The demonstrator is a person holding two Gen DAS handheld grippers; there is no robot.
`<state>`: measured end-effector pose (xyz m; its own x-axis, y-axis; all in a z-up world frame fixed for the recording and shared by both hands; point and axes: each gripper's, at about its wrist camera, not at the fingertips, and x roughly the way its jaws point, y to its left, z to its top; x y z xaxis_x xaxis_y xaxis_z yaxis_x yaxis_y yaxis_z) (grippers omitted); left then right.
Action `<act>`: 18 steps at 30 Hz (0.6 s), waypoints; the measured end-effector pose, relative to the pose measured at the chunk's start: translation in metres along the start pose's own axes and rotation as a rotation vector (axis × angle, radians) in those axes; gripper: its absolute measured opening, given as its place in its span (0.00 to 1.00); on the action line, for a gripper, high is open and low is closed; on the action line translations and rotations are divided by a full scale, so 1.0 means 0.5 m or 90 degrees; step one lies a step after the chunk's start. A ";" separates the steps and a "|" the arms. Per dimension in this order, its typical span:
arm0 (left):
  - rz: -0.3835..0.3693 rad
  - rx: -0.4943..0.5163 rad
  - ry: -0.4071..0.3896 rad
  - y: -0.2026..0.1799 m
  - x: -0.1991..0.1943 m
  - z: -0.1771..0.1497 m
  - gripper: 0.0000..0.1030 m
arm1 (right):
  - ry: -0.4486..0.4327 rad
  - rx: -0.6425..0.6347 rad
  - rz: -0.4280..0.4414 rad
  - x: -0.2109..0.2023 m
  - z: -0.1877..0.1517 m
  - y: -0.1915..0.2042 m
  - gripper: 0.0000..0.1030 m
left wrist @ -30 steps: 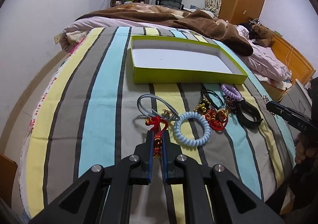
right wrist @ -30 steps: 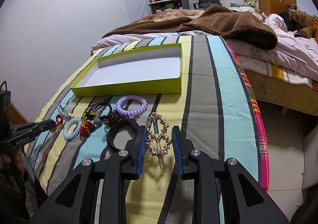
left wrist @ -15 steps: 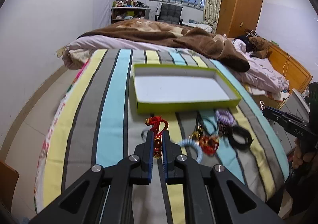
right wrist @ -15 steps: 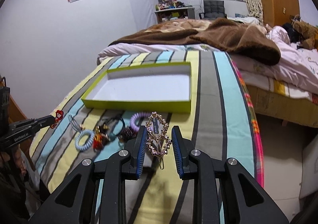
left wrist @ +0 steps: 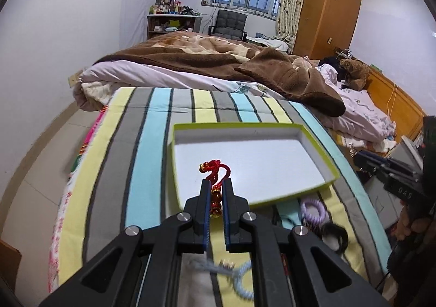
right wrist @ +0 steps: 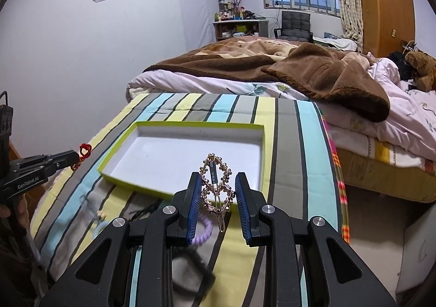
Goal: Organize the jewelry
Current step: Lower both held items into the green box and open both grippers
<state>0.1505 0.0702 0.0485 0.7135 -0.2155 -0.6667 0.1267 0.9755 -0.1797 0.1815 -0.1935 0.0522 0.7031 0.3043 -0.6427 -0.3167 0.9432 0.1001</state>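
Two handheld grippers over a striped bedspread (left wrist: 152, 160), each w/ a piece of jewelry pinched between its fingers. Left gripper (left wrist: 216, 190) is clamped on a red knotted charm (left wrist: 214, 170) w/ gold beads; the charm's red loop sticks up past the fingertips, in front of the near-left part of a green-rimmed shallow box (left wrist: 321, 143) w/ white inside. Right gripper (right wrist: 218, 184) is clamped on a gold filigree hair clip (right wrist: 216, 187), held upright betw. the blue pads (right wrist: 194, 198), its lower end hanging below them; it sits over the box's near edge (right wrist: 179, 124), toward the right corner. In the right wrist view the left gripper (right wrist: 77, 155) shows at far left, red charm (right wrist: 85, 150) at its tip, beside the box's left wall. Lying on the spread just short of the box: a purple coil hair tie (left wrist: 313, 210), a black band (left wrist: 336, 236) next to it, a pale blue coil tie (left wrist: 241, 282), blurred, under the left gripper. Brown blanket (left wrist: 272, 70) heaped on the bed beyond.
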 end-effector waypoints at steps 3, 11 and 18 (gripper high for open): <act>0.005 0.001 0.004 -0.001 0.034 0.021 0.08 | 0.009 0.000 -0.006 0.038 0.019 -0.007 0.26; -0.010 -0.021 0.040 0.008 0.128 0.052 0.08 | 0.052 0.000 -0.021 0.146 0.053 -0.032 0.26; 0.009 -0.007 0.068 0.014 0.188 0.064 0.08 | 0.092 -0.012 -0.035 0.224 0.062 -0.042 0.26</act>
<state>0.2406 0.0581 0.0079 0.6382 -0.2050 -0.7420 0.1083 0.9782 -0.1772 0.2867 -0.1749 0.0015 0.6208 0.2287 -0.7498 -0.2937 0.9547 0.0481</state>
